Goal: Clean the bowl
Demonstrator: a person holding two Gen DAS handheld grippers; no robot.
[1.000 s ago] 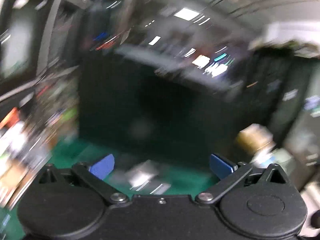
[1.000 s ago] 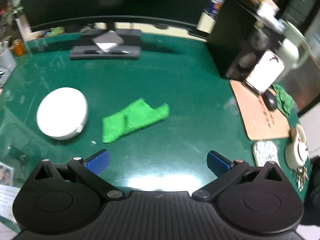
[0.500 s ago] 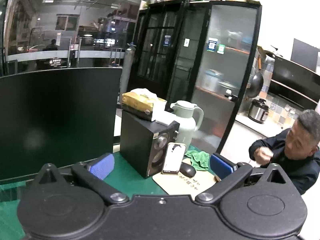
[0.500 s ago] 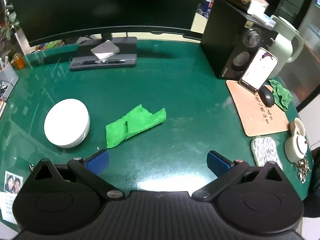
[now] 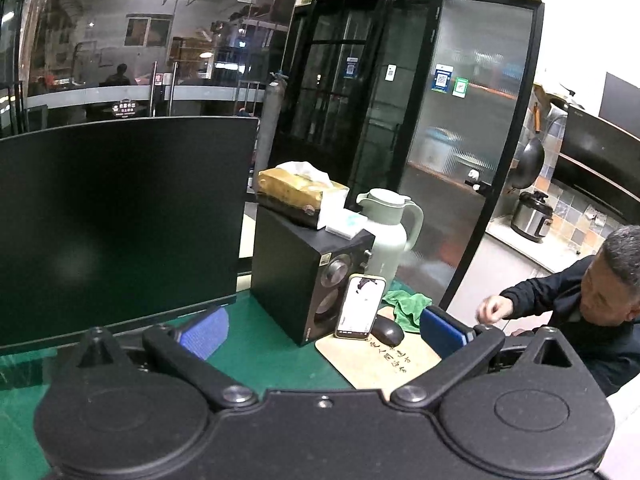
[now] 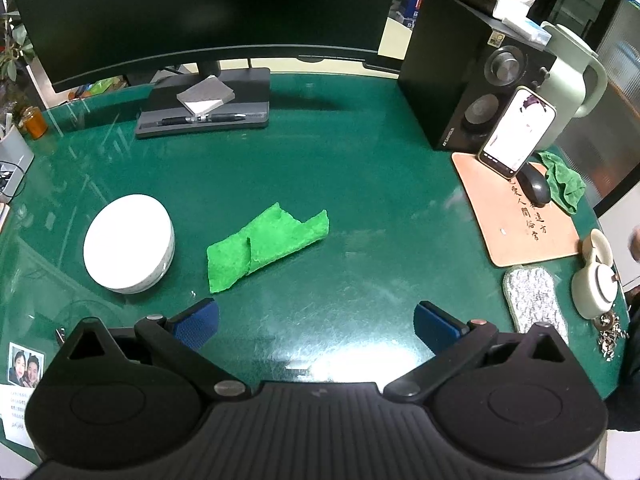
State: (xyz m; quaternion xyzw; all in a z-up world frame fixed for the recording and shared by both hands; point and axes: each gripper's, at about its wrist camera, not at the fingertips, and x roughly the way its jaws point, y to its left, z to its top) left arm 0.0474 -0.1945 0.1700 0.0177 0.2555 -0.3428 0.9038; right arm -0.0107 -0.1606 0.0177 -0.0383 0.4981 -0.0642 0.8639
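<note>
Green desk (image 6: pixel 360 168), black monitor (image 5: pixel 116 216), glass-door cabinet (image 5: pixel 420 120) behind.

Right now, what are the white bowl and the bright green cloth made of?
The bowl looks like glazed ceramic: smooth, white, thick-walled, though hard plastic is possible. The cloth looks like soft, fuzzy microfibre, since it lies folded and crumpled with a matte surface.

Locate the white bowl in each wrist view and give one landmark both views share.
Left wrist: the white bowl is not in view.
Right wrist: white bowl at left on the green table, beside the bright green cloth.
Shared landmark: the propped phone against the black speaker.
</note>
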